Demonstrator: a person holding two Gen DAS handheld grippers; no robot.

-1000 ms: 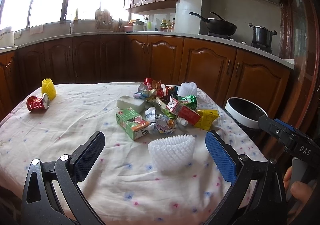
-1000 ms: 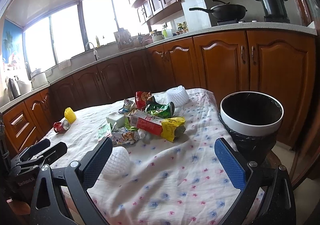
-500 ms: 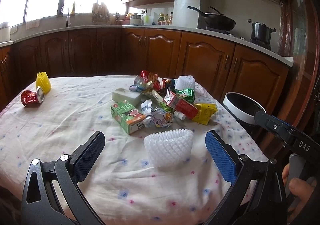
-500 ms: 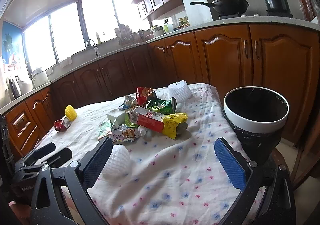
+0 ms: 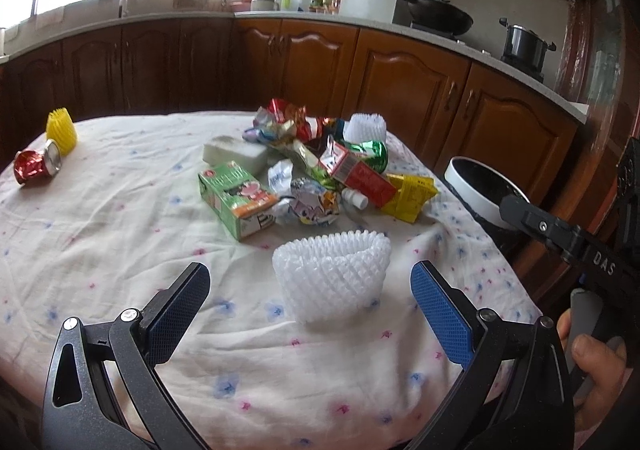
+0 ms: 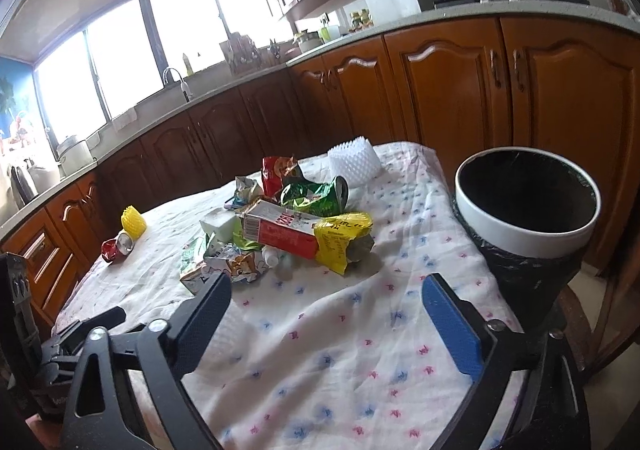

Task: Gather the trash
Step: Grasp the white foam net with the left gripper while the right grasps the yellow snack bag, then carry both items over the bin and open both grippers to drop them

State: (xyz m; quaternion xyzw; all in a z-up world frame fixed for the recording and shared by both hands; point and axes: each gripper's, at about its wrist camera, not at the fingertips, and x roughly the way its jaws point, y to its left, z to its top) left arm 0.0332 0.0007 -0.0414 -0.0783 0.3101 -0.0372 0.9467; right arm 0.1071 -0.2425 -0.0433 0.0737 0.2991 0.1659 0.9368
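A heap of trash lies mid-table: a green carton point(image 5: 236, 198), a red carton point(image 5: 360, 178) point(image 6: 280, 230), a yellow wrapper point(image 5: 408, 194) point(image 6: 340, 238), a green can point(image 6: 316, 194) and crumpled wrappers. A white foam net point(image 5: 334, 274) sits just ahead of my open, empty left gripper point(image 5: 310, 298). My right gripper point(image 6: 326, 306) is open and empty above the cloth, short of the heap. The white-rimmed bin point(image 6: 528, 206) point(image 5: 476, 190) with a black liner stands at the table's right edge.
A crushed red can point(image 5: 34, 166) point(image 6: 116, 246) and yellow foam net point(image 5: 62, 128) point(image 6: 134, 222) lie at the far left. A second white foam net point(image 6: 354, 164) sits behind the heap. The flowered tablecloth point(image 6: 320, 350) covers the table; wooden cabinets ring the room.
Both grippers have moved forward toward the table; the near foam net and the heap appear closer. The jaws stay open.
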